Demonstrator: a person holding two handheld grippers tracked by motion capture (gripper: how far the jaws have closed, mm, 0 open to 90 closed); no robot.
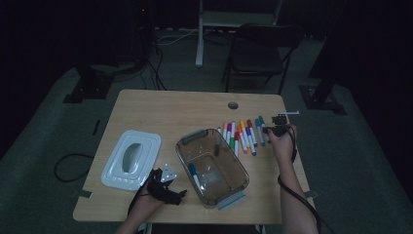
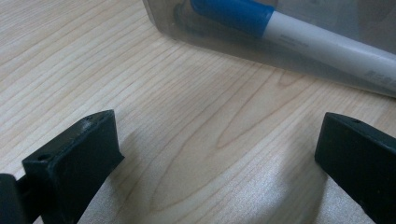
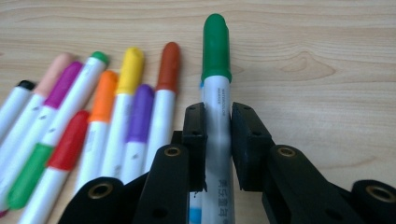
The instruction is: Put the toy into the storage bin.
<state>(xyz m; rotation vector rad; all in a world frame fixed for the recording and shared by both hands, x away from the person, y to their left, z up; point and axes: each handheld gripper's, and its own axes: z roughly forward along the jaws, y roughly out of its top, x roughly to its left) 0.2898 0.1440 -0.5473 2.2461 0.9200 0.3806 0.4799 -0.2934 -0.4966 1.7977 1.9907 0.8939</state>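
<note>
A: Why is the right gripper (image 3: 217, 122) clamping the green-capped marker (image 3: 216, 56) mid-barrel?

B: Its jaws are pressing the white barrel so the pen is coming away from the marker row (image 1: 242, 135), which is lying just right of the clear bin (image 1: 229, 195), probably bound for that bin.

A: What is the bin holding?

B: One blue-capped marker (image 2: 299, 32) is lying inside. The white lid (image 1: 131, 158) is resting left of the bin, leaving it open. The left gripper (image 2: 219, 154) is waiting beside the bin wall, jaws apart, gripping nothing.

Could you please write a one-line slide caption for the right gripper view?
Right tongs clamp a green-capped marker beside a row of coloured markers on the wooden table.
</note>
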